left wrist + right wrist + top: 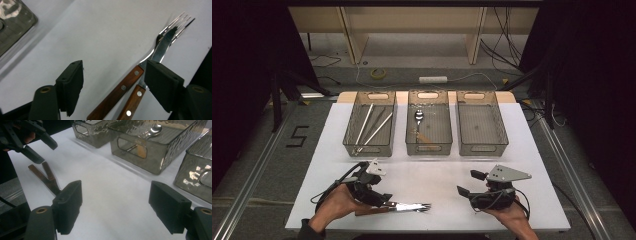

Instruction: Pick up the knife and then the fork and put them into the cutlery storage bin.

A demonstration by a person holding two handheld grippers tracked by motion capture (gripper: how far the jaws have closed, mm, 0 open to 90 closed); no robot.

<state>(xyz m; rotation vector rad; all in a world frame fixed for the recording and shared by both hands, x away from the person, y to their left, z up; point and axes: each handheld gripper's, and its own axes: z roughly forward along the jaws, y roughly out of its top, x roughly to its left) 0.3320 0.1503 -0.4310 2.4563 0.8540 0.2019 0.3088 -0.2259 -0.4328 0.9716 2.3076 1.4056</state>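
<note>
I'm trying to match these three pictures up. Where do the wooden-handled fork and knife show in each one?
High view: the fork and knife lie crossed on the white table, near its front edge, by the left gripper.
Left gripper view: right of centre, between the open jaws, tines toward the upper right.
Right gripper view: their handles at the left, below the other gripper.
Shared landmark: the middle bin with the spoon, seen in the high and right gripper views.

Left claw [384, 196] over fork and knife [408, 206]
</note>
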